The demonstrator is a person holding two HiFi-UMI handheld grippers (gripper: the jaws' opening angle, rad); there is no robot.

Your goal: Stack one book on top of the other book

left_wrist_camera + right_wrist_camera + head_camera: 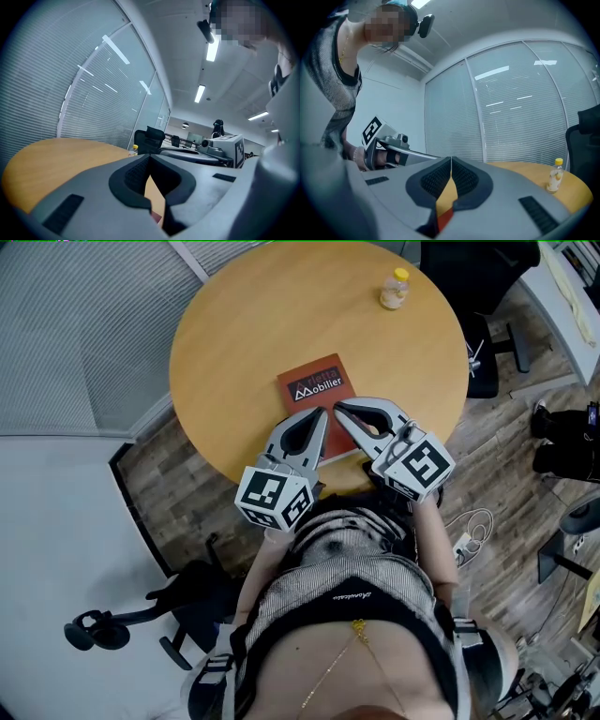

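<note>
A person holds two tools side by side over the near edge of a round wooden tabletop (234, 324). The left tool (322, 415) has its jaws closed together with nothing between them, and the right tool (340, 407), just beside it, is also closed and empty. The tips of the two tools angle toward each other and almost meet. Directly beneath and just past those tips lies a red book (314, 382), flat on the tabletop with its cover facing up. The tools cover its near part, and whether they touch it cannot be told. Each tool's own camera shows a sliver of the red cover (445, 218) below its closed jaws. Well beyond the tools, near the tabletop's far edge and off toward the right tool's side, a small bottle (395, 289) with a yellow cap stands upright. Past the tabletop is a black office chair (487, 334), and closed window blinds (84, 324) run along the left tool's side.
</note>
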